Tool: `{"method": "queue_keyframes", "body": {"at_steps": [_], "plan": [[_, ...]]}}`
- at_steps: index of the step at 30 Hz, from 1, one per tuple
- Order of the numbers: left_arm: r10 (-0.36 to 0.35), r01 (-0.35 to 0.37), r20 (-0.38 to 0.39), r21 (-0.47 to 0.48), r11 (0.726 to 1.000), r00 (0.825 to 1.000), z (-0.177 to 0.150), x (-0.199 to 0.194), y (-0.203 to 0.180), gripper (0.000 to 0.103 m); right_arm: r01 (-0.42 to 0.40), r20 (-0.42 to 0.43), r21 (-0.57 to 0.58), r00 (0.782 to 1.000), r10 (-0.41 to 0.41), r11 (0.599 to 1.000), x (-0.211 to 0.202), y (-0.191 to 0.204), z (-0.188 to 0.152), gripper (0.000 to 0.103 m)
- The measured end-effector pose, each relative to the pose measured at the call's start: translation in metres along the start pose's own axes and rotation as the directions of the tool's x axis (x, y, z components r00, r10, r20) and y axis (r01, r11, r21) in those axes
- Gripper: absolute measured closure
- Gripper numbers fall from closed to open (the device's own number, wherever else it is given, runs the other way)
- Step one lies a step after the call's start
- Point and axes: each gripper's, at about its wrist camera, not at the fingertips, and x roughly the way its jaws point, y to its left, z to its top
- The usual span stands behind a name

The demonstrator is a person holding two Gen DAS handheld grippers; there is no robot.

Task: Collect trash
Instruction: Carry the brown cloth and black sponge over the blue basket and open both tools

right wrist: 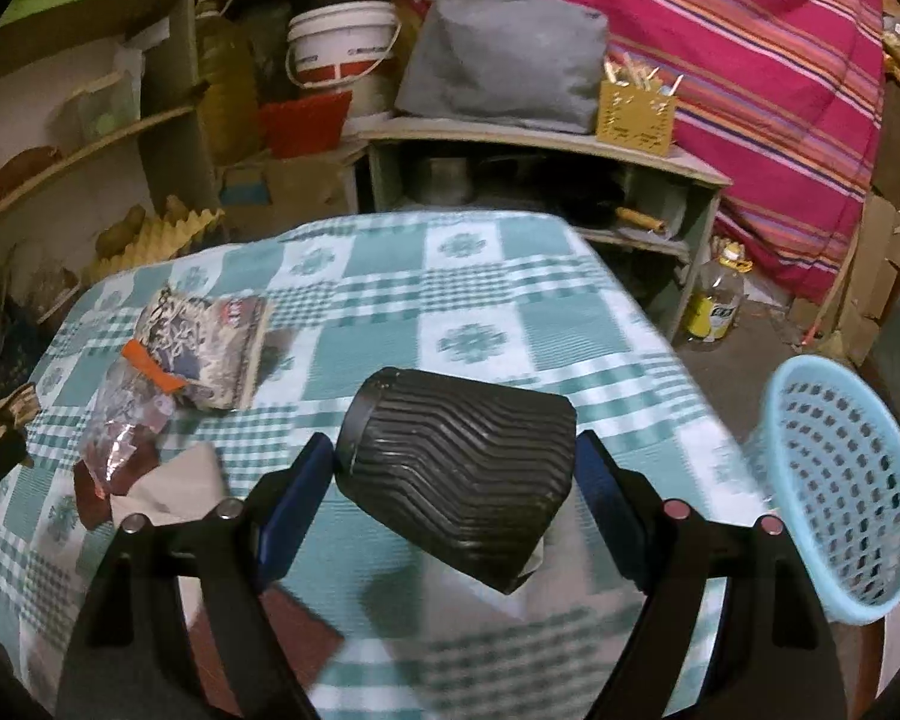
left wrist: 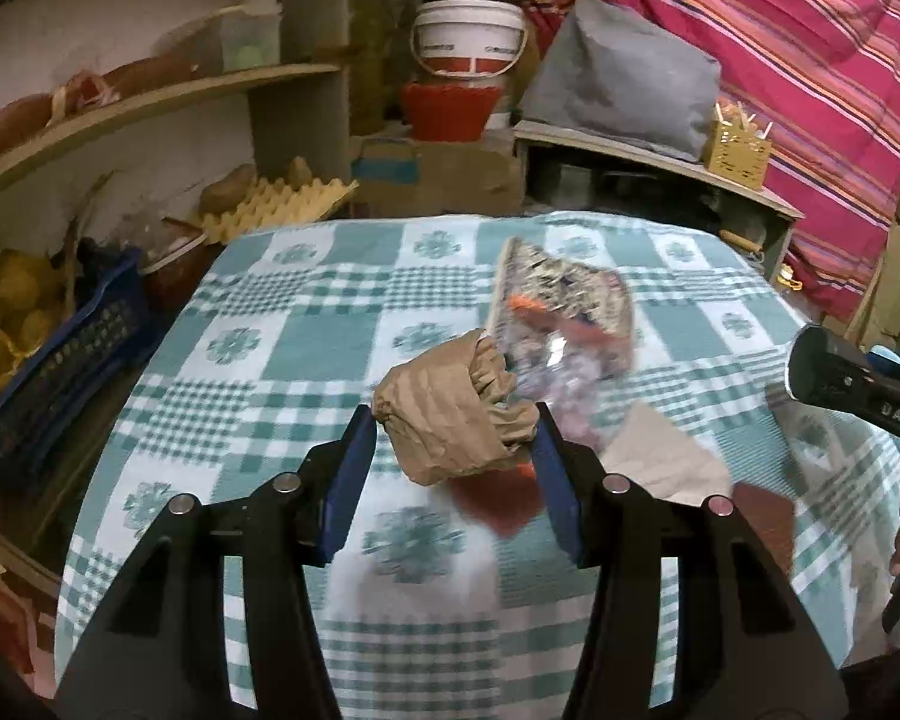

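A: What colours are seen on the surface (right wrist: 480, 312)?

B: A teal and white check with flower-like motifs is shown. At ten o'clock in the right wrist view, a wrapper (right wrist: 210, 348) printed in grey, white and dark blue is seen, with an orange strip (right wrist: 150, 367) on the clear bag (right wrist: 123, 420) beside it.

A: And what is gripped?

B: Black ridged zigzags mark the cup (right wrist: 456, 474) in the right tool (right wrist: 453, 462); plain brown marks the crumpled paper bag (left wrist: 450, 414) in the left tool (left wrist: 453, 426). Blue pads (left wrist: 345, 474) are carried. At three o'clock, a pale blue perforated basket (right wrist: 840, 486) is seen.

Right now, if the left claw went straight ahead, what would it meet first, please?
Likely the clear plastic bag just beyond the brown paper bag the left claw grips; depth is unclear.
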Motion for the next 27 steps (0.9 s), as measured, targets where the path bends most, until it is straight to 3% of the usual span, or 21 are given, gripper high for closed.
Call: {"method": "queue_keyframes", "body": {"at_steps": [12, 16, 22, 27], "plan": [[-0.101, 0.095, 0.067, 0.086, 0.992, 0.993, 0.032, -0.023, -0.103, 0.052, 0.076, 0.073, 0.069, 0.994, -0.081, 0.995, -0.056, -0.142, 0.029, 0.023], [-0.144, 0.135, 0.073, 0.11, 0.985, 0.987, 0.04, -0.024, -0.144, 0.052, 0.146, 0.096, 0.062, 0.984, -0.152, 0.987, -0.07, -0.185, 0.032, 0.023], [-0.223, 0.213, 0.064, 0.128, 0.969, 0.973, 0.042, -0.018, -0.208, 0.052, 0.175, 0.115, 0.137, 0.975, -0.191, 0.975, -0.078, -0.25, 0.012, 0.023], [-0.279, 0.265, 0.051, 0.188, 0.946, 0.959, 0.035, -0.01, -0.263, 0.052, 0.26, 0.105, 0.162, 0.955, -0.279, 0.952, -0.074, -0.283, -0.007, 0.023]]}}
